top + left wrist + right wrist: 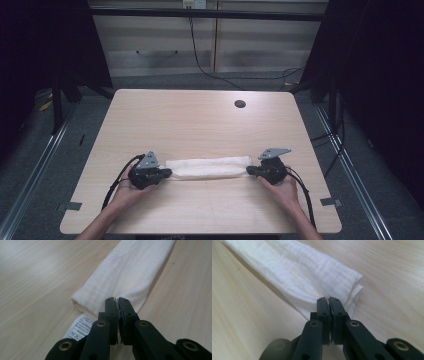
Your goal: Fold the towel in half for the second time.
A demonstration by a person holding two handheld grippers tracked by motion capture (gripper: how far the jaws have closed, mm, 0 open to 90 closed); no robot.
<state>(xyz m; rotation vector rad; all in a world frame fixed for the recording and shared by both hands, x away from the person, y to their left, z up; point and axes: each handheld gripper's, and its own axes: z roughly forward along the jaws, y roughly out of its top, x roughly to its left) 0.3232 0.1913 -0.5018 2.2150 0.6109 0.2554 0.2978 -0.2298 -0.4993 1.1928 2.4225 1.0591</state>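
A white cloth point(207, 167), folded into a long narrow strip, lies across the near part of the wooden table point(200, 125). My left gripper point(167, 173) is at the strip's left end and my right gripper point(250, 170) at its right end, both pointing inward. In the left gripper view the jaws point(117, 301) are shut on the near corner of the cloth point(130, 272), with a sliver of fabric between them and a printed care label point(80, 327) beside them. In the right gripper view the jaws point(329, 300) are likewise shut on the cloth's point(307, 272) edge.
A round cable hole point(240, 104) sits at the table's far right. Bare wood stretches beyond the cloth. Cables trail from both grippers toward the near edge. Dark frames and a cabinet point(210, 40) stand beyond the table.
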